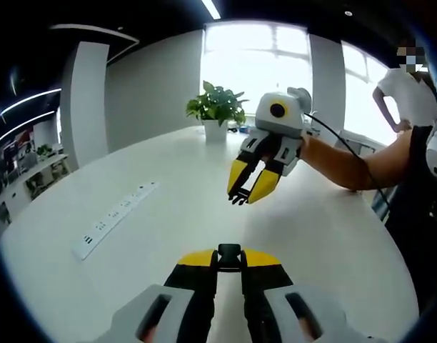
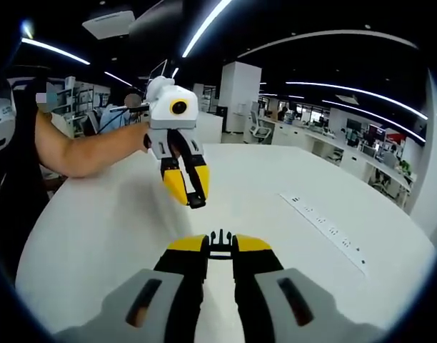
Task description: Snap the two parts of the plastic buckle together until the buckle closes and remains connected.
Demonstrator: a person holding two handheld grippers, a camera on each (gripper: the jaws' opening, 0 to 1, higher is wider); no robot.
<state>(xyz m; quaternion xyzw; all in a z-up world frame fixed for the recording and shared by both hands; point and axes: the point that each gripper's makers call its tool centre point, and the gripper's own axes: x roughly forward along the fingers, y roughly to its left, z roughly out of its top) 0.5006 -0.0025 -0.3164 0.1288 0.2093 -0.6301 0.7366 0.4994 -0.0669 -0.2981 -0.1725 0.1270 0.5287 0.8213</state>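
Between right fingers, pronged buckle half forward-pointing.

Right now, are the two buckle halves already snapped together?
No. In the left gripper view, one buckle half and the other half sit in separate grippers, with table between.

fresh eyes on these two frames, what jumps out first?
The two yellow-tipped grippers facing each other above the round white table, each shut on a black buckle part. In the left gripper view, the left gripper pinches the socket half while the right gripper hangs ahead with the pronged half. The halves are apart. A white power strip lies on the table, a potted plant at its far edge.
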